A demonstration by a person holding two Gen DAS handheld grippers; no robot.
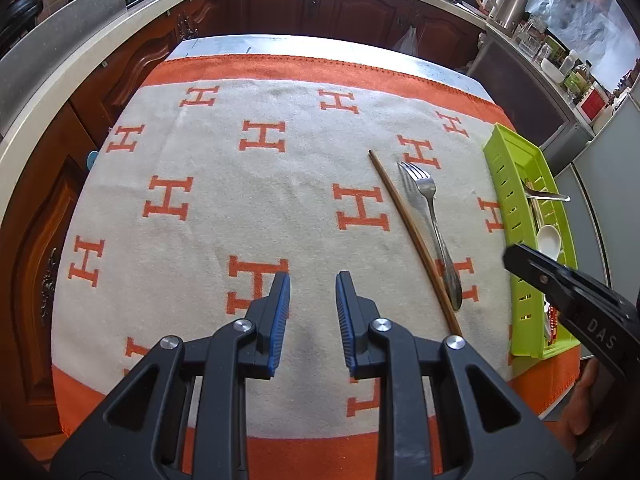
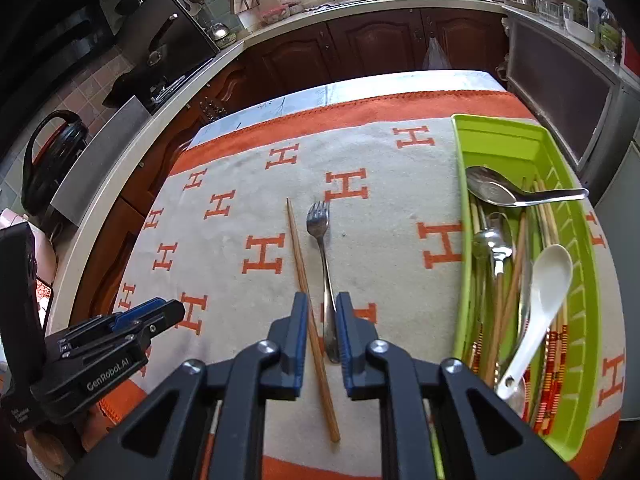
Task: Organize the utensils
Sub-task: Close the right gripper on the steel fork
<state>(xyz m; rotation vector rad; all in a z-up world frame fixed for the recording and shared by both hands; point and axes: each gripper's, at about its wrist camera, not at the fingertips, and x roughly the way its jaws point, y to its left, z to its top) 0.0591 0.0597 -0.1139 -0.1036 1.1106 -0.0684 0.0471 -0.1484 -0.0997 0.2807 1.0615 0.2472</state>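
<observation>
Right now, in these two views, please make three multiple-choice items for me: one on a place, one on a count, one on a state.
1. Where does the fork lie?
A. on the cloth, left of the green tray
B. inside the green tray
C. on the kitchen counter

2. How many utensils lie loose on the cloth, outside the tray?
A. one
B. two
C. four

3. What is the state of the left claw?
A. shut on the fork
B. shut on a spoon
C. open, holding nothing

Answers:
1. A: the fork rests on the patterned cloth beside the single chopstick, with the tray to its right.
2. B: only the fork and the chopstick lie there; the spoons and other chopsticks are in the tray.
3. C: its blue pads stand apart with only bare cloth between them.
</observation>
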